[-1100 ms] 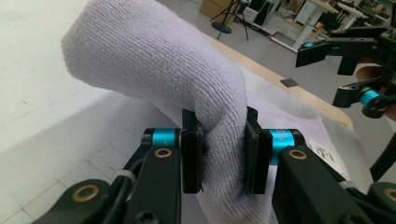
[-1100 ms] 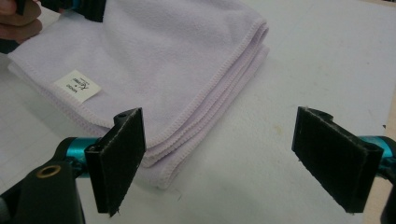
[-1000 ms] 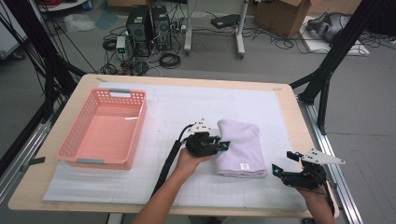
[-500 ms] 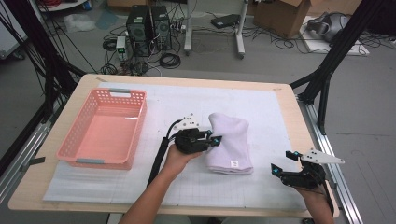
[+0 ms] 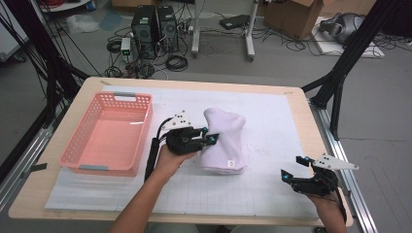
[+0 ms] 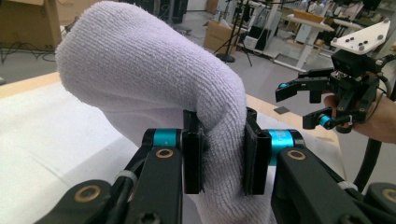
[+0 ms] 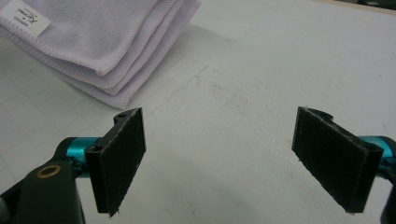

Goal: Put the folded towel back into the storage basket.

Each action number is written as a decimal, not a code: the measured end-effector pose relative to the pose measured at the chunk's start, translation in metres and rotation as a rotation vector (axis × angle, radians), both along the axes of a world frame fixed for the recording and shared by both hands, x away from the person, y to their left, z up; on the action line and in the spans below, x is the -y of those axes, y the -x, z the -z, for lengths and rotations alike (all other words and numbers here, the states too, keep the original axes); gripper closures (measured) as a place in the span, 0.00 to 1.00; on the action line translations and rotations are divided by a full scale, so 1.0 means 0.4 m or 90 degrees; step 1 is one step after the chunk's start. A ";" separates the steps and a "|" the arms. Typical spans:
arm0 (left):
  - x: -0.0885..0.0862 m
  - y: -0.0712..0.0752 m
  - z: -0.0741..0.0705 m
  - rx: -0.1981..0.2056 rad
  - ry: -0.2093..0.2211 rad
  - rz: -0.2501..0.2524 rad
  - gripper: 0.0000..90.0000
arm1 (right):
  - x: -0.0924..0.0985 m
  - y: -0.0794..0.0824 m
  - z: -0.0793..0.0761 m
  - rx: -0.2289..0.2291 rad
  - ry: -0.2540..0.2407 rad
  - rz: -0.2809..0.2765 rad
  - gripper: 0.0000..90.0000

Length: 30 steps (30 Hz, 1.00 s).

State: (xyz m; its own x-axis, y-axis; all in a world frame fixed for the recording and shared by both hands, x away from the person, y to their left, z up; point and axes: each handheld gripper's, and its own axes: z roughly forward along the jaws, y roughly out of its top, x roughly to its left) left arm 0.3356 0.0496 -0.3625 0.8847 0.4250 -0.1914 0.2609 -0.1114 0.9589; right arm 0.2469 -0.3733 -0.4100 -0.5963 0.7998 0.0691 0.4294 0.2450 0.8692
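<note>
Towel (image 6: pixel 140 74) folds sit pinched in the left gripper (image 5: pixel 210 139), while the right gripper (image 5: pixel 290 169) gapes wide, touching nothing.

towel (image 6: pixel 140 79) fold hidden between jaws, label (image 7: pixel 29 18) print unreadable (too small)

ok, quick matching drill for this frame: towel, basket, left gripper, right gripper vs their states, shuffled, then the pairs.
Things:
1. towel
2. basket
3. left gripper
4. right gripper

States:
A. jaws wide apart over the bare mat
B. pink, nothing inside
C. clamped on a fold of cloth
D. lilac, folded, one side lifted off the table

Pairs: 1-D, 2-B, 3-C, 4-A
</note>
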 end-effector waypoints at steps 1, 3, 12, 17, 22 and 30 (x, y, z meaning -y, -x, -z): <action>-0.006 0.002 -0.007 0.002 0.002 -0.003 0.82 | -0.001 0.000 -0.002 0.000 -0.003 0.000 0.18; -0.013 0.002 -0.013 0.004 0.008 -0.004 0.82 | -0.001 0.000 -0.004 -0.001 -0.003 0.001 0.18; -0.091 0.009 -0.074 0.026 0.025 -0.017 0.82 | 0.000 -0.002 -0.005 0.000 -0.004 0.003 0.18; -0.125 0.005 -0.090 0.030 0.027 -0.027 0.82 | -0.002 -0.003 -0.004 -0.001 -0.006 0.003 0.18; -0.167 0.005 -0.107 0.037 0.030 -0.028 0.82 | -0.007 -0.007 -0.002 -0.001 -0.001 0.001 0.18; -0.247 0.005 -0.146 0.049 0.026 -0.043 0.82 | -0.017 -0.009 -0.004 0.001 0.001 -0.006 0.18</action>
State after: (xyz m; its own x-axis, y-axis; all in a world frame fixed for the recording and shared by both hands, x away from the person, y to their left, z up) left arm 0.3335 0.1486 -0.3041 0.8668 0.4779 -0.1425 0.1921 -0.0562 0.9798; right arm 0.2505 -0.3666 -0.4086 -0.6037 0.7945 0.0662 0.4256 0.2509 0.8694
